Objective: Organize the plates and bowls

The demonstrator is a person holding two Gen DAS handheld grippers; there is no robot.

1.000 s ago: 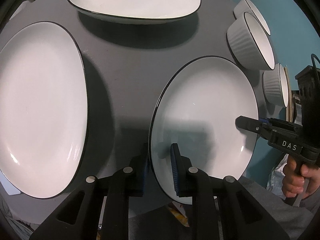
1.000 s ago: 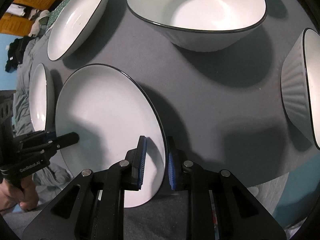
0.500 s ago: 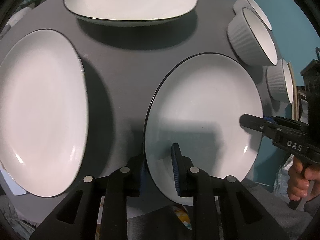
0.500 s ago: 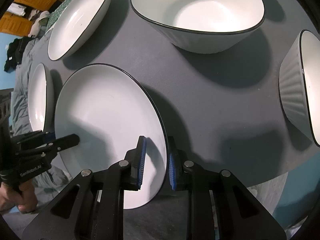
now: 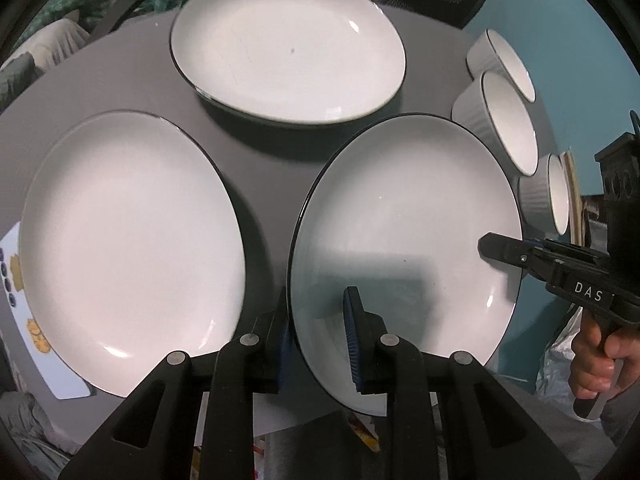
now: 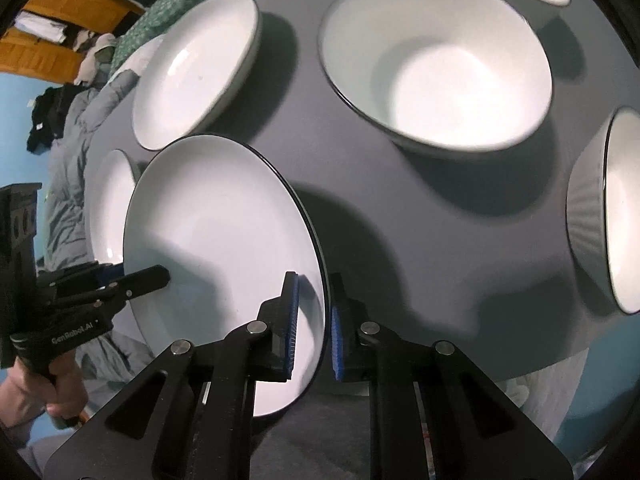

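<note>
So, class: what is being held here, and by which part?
One white plate, gripped at opposite rim edges by the left gripper and the closing right gripper.

Three large white plates (image 5: 404, 232) with thin dark rims show on a grey table (image 5: 272, 152). Three small ribbed white bowls (image 5: 504, 120) line its right edge. The right wrist view adds one wide bowl (image 6: 436, 68), possibly another.

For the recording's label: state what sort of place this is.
Probably a lived-in home room: white plates and bowls on a grey table, clothes heaped beside wooden shelves.
</note>
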